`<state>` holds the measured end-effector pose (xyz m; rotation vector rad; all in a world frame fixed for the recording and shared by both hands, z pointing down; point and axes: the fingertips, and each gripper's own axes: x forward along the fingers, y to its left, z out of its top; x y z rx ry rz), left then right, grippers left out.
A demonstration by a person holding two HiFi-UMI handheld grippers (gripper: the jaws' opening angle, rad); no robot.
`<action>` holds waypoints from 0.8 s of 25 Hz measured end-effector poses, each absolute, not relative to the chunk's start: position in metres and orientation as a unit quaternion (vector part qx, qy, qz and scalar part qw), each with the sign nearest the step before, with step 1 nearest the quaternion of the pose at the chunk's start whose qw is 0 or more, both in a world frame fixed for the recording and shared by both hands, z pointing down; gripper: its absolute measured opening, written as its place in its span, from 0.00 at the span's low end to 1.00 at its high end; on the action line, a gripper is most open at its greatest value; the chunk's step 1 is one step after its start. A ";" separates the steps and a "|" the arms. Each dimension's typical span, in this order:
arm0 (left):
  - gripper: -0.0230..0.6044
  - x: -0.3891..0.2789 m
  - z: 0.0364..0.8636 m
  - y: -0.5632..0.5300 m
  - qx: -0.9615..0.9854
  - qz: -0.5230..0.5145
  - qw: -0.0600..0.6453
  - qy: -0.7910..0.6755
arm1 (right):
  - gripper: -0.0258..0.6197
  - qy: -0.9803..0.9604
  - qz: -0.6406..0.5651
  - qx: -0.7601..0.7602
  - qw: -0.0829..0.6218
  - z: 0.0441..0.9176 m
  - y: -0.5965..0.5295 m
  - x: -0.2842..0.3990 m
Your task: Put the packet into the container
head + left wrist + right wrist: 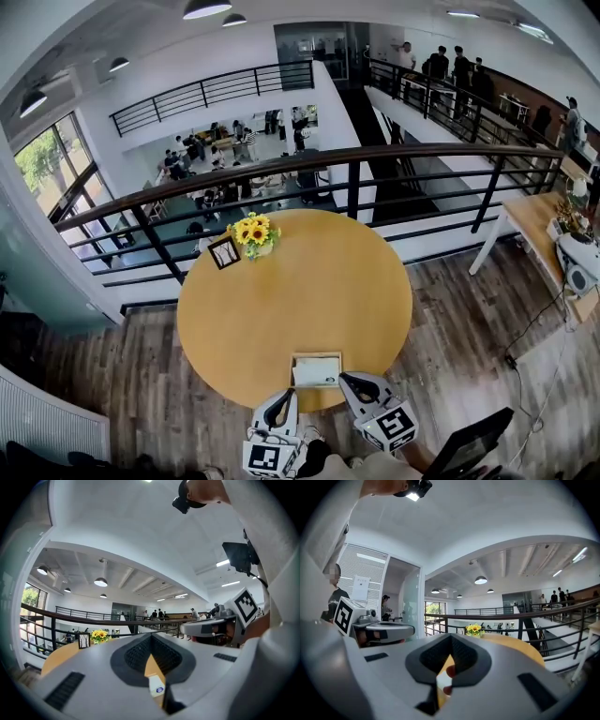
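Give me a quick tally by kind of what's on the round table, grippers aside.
sunflower bunch: 1
picture frame: 1
container: 1
white packet: 1
Total: 4

Shallow rectangular container [316,355], near table [281,300] edge, pale packet [314,373] apparently lying inside
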<state>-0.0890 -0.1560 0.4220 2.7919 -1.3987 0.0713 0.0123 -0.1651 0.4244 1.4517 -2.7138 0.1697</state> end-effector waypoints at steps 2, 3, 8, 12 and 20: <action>0.04 -0.079 0.420 -0.141 0.895 0.026 0.002 -0.445 | 0.04 -0.881 0.055 0.469 0.029 0.429 -0.148 0.019; 0.04 -0.073 0.419 -0.133 0.895 0.024 0.000 -0.445 | 0.04 -0.881 0.056 0.469 0.029 0.432 -0.140 0.024; 0.04 -0.049 0.417 -0.099 0.894 0.018 0.000 -0.447 | 0.04 -0.882 0.060 0.467 0.021 0.440 -0.108 0.041; 0.04 -0.041 0.418 -0.082 0.894 0.018 -0.002 -0.448 | 0.04 -0.882 0.053 0.467 0.015 0.437 -0.096 0.048; 0.04 -0.030 0.409 -0.067 0.896 0.014 -0.027 -0.442 | 0.04 -0.880 0.034 0.473 0.015 0.432 -0.082 0.058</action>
